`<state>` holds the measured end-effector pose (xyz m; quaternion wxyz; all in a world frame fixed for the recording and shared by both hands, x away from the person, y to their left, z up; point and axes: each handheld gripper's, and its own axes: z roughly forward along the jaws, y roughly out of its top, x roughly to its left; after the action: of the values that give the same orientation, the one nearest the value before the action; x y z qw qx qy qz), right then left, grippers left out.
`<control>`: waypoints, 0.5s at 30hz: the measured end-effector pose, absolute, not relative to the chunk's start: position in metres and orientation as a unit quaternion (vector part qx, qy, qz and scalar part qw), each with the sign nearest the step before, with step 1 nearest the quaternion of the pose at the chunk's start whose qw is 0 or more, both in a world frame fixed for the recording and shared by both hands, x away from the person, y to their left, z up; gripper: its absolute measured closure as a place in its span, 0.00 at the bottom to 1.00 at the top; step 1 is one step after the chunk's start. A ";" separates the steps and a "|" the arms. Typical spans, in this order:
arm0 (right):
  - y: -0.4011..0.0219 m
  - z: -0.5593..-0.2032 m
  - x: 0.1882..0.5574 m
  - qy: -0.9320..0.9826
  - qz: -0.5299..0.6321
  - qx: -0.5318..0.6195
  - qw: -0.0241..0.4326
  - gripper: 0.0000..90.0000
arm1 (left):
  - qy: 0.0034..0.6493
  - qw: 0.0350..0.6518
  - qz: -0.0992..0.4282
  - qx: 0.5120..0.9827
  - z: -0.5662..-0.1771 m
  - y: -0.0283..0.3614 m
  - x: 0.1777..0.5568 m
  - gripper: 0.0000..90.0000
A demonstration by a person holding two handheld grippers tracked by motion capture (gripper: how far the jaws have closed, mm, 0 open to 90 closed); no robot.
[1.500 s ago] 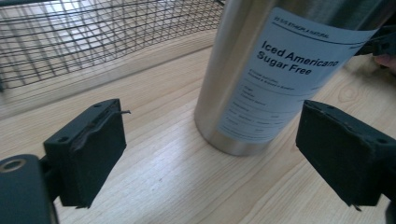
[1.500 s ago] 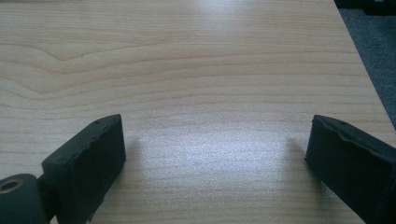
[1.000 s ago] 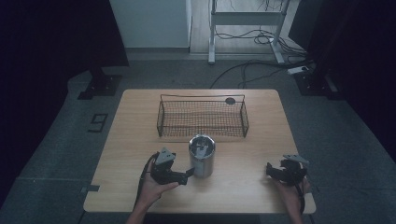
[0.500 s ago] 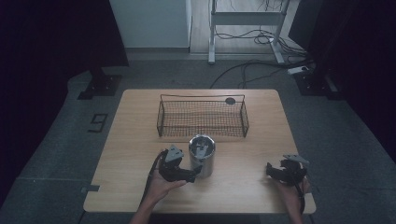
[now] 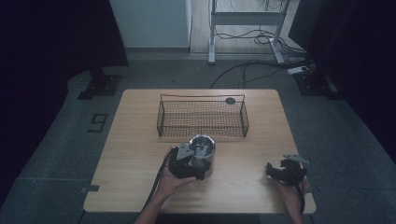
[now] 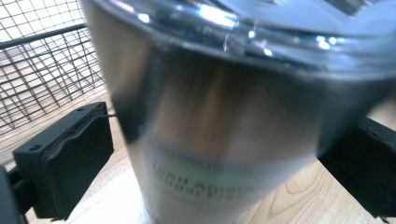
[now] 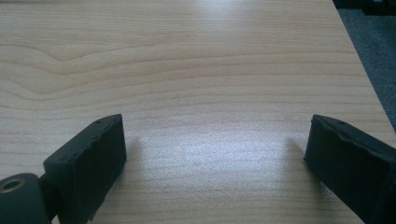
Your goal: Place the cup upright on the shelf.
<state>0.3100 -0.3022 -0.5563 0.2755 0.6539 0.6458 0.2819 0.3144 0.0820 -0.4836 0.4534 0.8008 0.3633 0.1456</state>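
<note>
A shiny steel cup (image 5: 202, 144) with a printed label stands upright on the wooden table (image 5: 135, 140), just in front of the wire basket (image 5: 203, 97). My left gripper (image 5: 200, 163) is at the cup's near left side. Its jaws have just been opening and now stand wide on either side of the cup (image 6: 219, 121). In the left gripper view a gap shows between the left pad (image 6: 70, 154) and the cup wall, so my left gripper (image 6: 224, 158) is open. My right gripper (image 5: 272, 170) rests open near the table's front right, with bare wood between the jaws of my right gripper (image 7: 215, 154).
The black wire basket has nothing in it and stands across the middle of the table. A small dark disc (image 5: 230, 100) lies on the table behind the basket's right end. Cables and a desk frame (image 5: 243, 18) are on the floor beyond the table.
My left gripper has slid right along the table up to the cup, and its jaws now straddle the cup. The right gripper has stayed where it was.
</note>
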 end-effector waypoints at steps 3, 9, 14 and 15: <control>-0.302 -0.556 0.310 0.646 0.282 0.654 0.275 0.06 | 0.365 0.455 0.149 0.798 -0.485 0.078 0.316 0.00; -0.302 -0.556 0.310 0.646 0.282 0.654 0.275 0.06 | 0.362 0.458 0.157 0.796 -0.487 0.073 0.320 0.00; -0.302 -0.556 0.310 0.646 0.282 0.654 0.276 0.06 | 0.354 0.460 0.167 0.797 -0.488 0.071 0.319 0.03; -0.302 -0.556 0.310 0.646 0.282 0.654 0.276 0.06 | 0.353 0.459 0.167 0.798 -0.488 0.072 0.319 0.03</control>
<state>0.3100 -0.3023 -0.5563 0.2758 0.6539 0.6456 0.2819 0.3194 0.0716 -0.4877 0.4594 0.7978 0.3532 0.1667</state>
